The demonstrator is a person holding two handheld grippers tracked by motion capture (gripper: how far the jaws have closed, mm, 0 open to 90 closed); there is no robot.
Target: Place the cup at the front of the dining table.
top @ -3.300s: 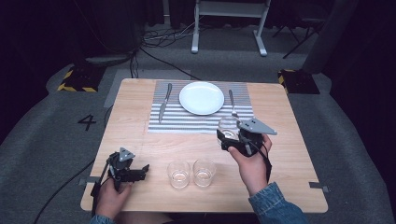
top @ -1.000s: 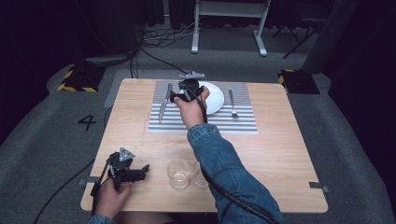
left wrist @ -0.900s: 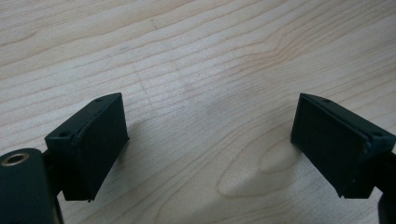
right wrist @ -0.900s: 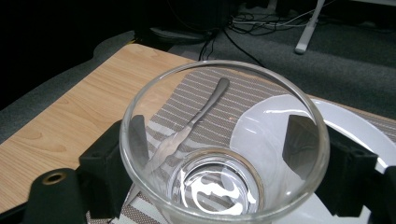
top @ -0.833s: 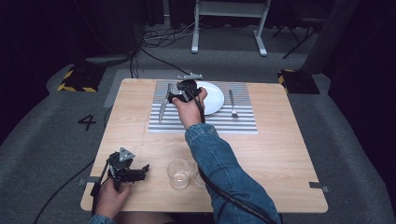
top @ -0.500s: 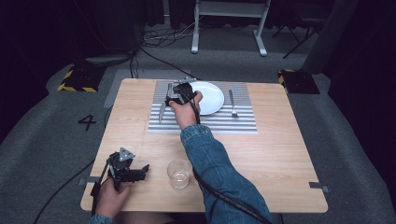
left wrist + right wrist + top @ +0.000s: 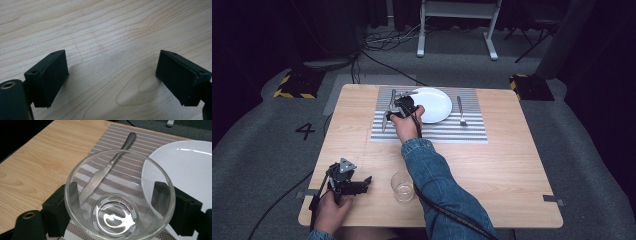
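My right gripper (image 7: 116, 192) is shut on a clear empty glass (image 7: 117, 220), its jaws pressed to the glass's two sides. In the high view the right gripper (image 7: 399, 107) hangs over the striped placemat (image 7: 437, 131), between the knife (image 7: 385, 120) and the white plate (image 7: 432, 104). Through the held glass I see the knife (image 7: 110, 167), with the plate (image 7: 185, 167) at the right. A second glass (image 7: 402, 186) stands near the table's front edge. To its left my left gripper (image 7: 364, 182) rests open; its jaws (image 7: 112, 72) stand wide apart over bare wood.
A fork (image 7: 460, 111) lies on the placemat to the right of the plate. The person's denim sleeve (image 7: 437, 185) stretches across the middle of the wooden table (image 7: 512, 165), passing close beside the standing glass. Cables trail off the table's front edge.
One of the two glasses at the front edge left with the right gripper, which carried it to the far placemat and then leftward toward the knife. The left gripper has stayed put.
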